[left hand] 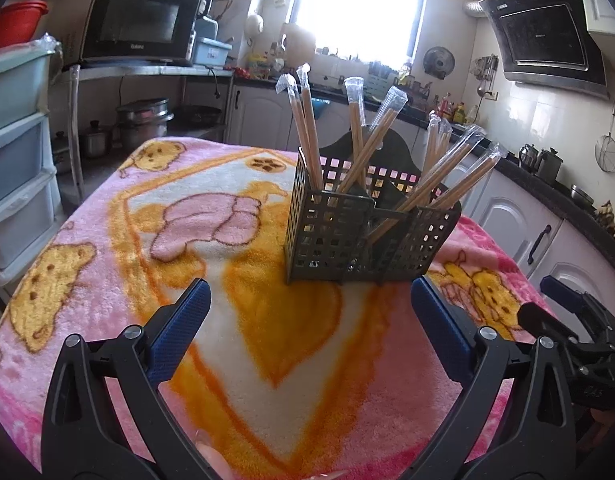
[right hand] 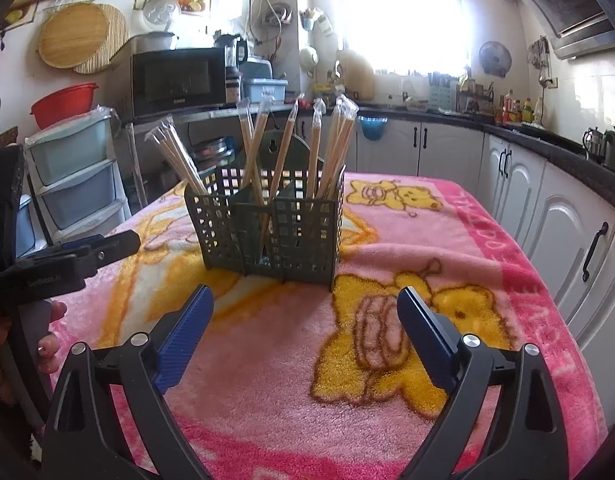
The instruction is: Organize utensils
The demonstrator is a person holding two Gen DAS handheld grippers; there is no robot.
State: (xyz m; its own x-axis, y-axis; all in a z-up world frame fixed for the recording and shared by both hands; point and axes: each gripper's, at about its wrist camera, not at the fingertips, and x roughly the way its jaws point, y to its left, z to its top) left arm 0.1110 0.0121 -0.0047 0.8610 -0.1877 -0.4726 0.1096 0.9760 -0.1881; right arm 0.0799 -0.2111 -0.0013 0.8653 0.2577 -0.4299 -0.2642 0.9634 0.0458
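Observation:
A dark green lattice utensil holder with compartments stands on a pink and orange blanket; it also shows in the right wrist view. Several plastic-wrapped wooden chopstick pairs stand tilted in its compartments, as the right wrist view shows too. My left gripper is open and empty, just in front of the holder. My right gripper is open and empty, in front of the holder. The right gripper shows at the right edge of the left view, the left gripper at the left edge of the right view.
The blanket covers the whole table. White kitchen cabinets run along the right. Plastic drawers stand at the left, with a microwave behind. A person's fingers hold the left gripper's handle.

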